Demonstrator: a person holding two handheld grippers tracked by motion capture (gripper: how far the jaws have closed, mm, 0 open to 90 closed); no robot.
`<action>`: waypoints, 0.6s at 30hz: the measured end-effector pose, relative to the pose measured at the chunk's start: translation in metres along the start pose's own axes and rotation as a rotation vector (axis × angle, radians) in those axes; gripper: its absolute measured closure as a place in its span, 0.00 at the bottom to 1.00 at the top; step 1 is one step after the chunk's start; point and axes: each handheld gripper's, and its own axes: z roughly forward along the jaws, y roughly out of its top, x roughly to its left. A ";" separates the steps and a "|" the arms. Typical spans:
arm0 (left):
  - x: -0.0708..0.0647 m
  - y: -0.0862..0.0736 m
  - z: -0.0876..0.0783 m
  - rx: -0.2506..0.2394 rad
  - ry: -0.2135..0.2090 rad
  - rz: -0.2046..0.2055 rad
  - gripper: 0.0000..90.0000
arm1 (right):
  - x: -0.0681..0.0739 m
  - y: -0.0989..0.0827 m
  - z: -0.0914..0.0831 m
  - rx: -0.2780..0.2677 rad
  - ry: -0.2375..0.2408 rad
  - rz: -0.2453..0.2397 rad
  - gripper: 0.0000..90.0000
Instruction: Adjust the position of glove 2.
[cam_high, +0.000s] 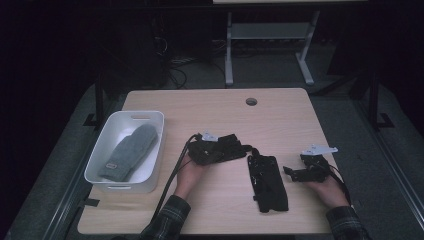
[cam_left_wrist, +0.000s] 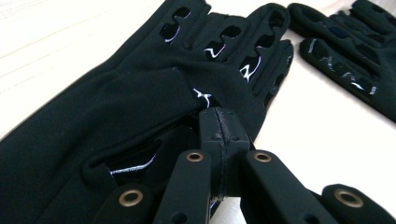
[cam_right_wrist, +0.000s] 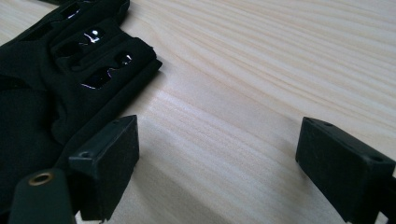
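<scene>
The left hand-held gripper (cam_left_wrist: 219, 135) was clamped on a black glove (cam_left_wrist: 140, 107), held near the middle of the desk (cam_high: 280, 110). The right hand-held gripper (cam_right_wrist: 217, 154) stood wide, holding nothing, by the desk's right edge, beside a second glove (cam_high: 267, 182). The gloves were judged light, soft and limp; a fabric fold suits gripping. No writing could be read.

Non-task stuff we see, left and far.
We note a white bin (cam_high: 156, 150) at table (cam_high: 210, 107) left holding a grey mitten (cam_high: 129, 151); white desk legs (cam_high: 229, 50) far behind.
</scene>
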 end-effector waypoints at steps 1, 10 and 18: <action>0.000 0.004 -0.004 -0.013 0.008 0.010 0.99 | 0.000 0.000 0.000 0.000 0.000 0.000 0.15; 0.052 0.031 -0.007 0.025 0.147 0.011 0.99 | 0.000 0.000 0.000 0.000 0.000 0.000 0.15; 0.068 0.023 0.012 0.105 0.160 -0.002 0.99 | 0.000 0.000 0.000 0.000 0.001 0.000 0.15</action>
